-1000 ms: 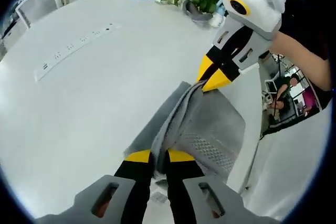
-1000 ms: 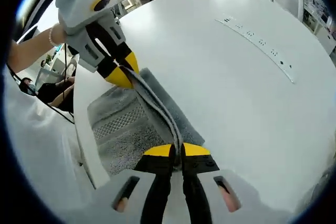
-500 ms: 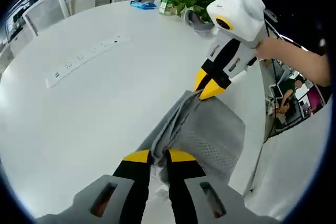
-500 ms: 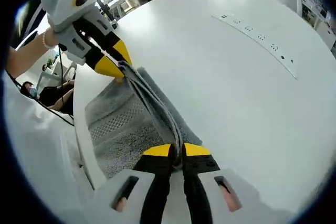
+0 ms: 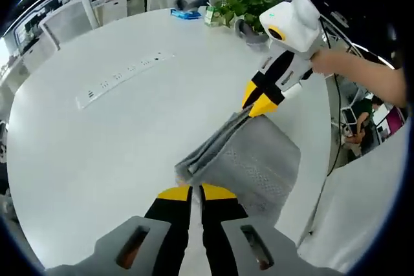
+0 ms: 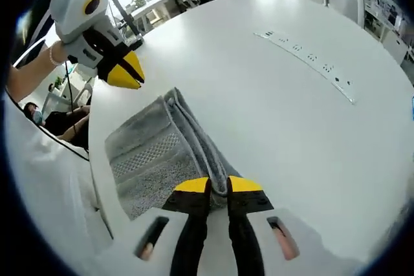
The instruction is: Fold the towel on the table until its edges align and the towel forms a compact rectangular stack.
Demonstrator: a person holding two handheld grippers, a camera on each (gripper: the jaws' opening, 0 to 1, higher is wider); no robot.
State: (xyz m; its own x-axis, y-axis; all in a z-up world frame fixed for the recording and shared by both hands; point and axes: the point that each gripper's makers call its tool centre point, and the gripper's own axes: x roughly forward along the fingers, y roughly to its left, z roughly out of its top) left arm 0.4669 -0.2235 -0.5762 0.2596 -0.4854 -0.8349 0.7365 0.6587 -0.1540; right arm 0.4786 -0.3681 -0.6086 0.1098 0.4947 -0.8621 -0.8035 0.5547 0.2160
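A grey towel (image 5: 259,159) lies folded on the white table (image 5: 97,153) near its edge, with a bunched fold along one side. In the left gripper view my left gripper (image 5: 196,192) is shut and holds nothing, a little short of the towel's near end. My right gripper (image 5: 259,100) pinches the far corner. In the right gripper view the right gripper (image 6: 218,185) is shut on the folded edge of the towel (image 6: 155,153). The left gripper (image 6: 126,72) hovers off the far corner, apart from the cloth.
A long power strip (image 5: 119,79) is set into the table (image 6: 291,127) beyond the towel, seen again as the power strip (image 6: 304,59). A potted plant (image 5: 239,4) and a blue item (image 5: 184,13) stand at the far rim. The table edge runs just beside the towel.
The left gripper has let go of the towel and drawn back from it. The towel has settled flatter on the table. The right gripper still holds its end.
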